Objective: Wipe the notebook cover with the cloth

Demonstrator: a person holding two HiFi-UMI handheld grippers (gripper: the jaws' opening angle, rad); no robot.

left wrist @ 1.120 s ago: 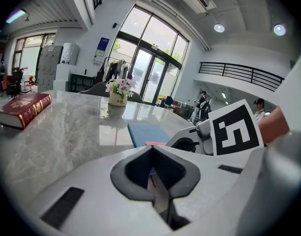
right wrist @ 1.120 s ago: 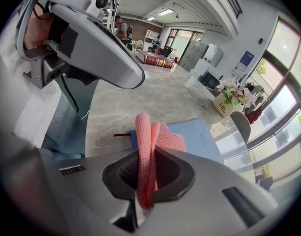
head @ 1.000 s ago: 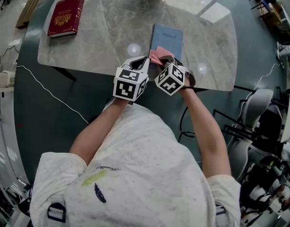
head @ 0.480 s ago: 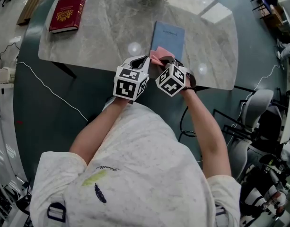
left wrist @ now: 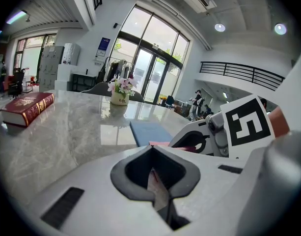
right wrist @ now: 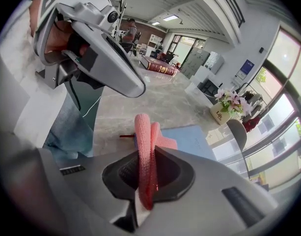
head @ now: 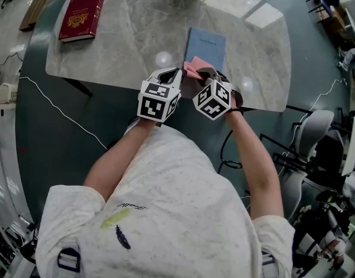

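- The blue notebook (head: 206,42) lies flat on the bench (head: 131,33) near its front edge, unmoved over the last second
- The pink cloth (head: 191,68) still sits at the notebook's 7 o'clock corner, so most of the cover looks unwiped
- The right gripper (head: 200,74), fingers pinching a fold of cloth, has drifted only slightly toward 4 o'clock
- The left gripper (head: 176,75), fingers pressed together with nothing clearly held, stays just beside the cloth at 9 o'clock
- A red book (head: 81,17) lies well apart at 10 o'clock
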